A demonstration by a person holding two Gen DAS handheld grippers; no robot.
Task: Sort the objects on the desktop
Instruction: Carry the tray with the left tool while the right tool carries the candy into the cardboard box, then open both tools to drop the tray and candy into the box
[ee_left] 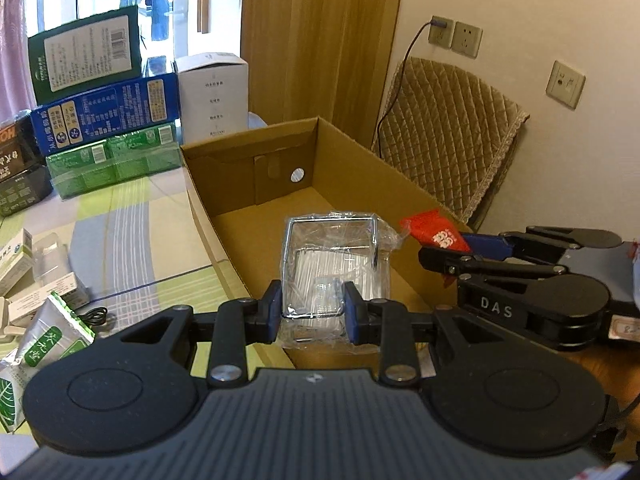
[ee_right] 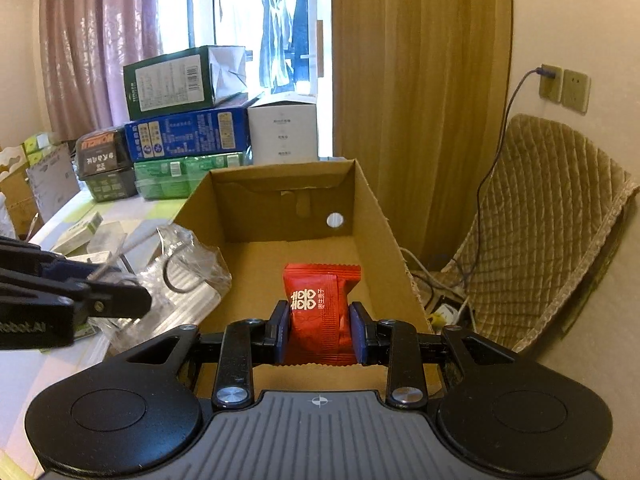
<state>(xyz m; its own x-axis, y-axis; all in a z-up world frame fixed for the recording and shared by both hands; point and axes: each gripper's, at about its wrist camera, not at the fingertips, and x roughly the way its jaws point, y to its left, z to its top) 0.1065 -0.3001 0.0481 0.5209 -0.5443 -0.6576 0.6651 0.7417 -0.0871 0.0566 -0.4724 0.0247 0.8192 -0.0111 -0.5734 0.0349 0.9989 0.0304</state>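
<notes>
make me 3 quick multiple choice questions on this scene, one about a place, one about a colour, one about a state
1. Where is the round hole in the cardboard box?
A. far end wall
B. floor
C. left side wall

2. What colour is the packet in the right gripper?
A. green
B. red
C. white

3. What is the left gripper doing?
A. hanging open
B. shut on nothing
C. shut on the clear plastic package

Answers:
1. A, the hole shows in the end wall facing both cameras.
2. B, the wrapper is red with white characters.
3. C, both blue pads press the clear wrap with the metal wire piece inside.
</notes>
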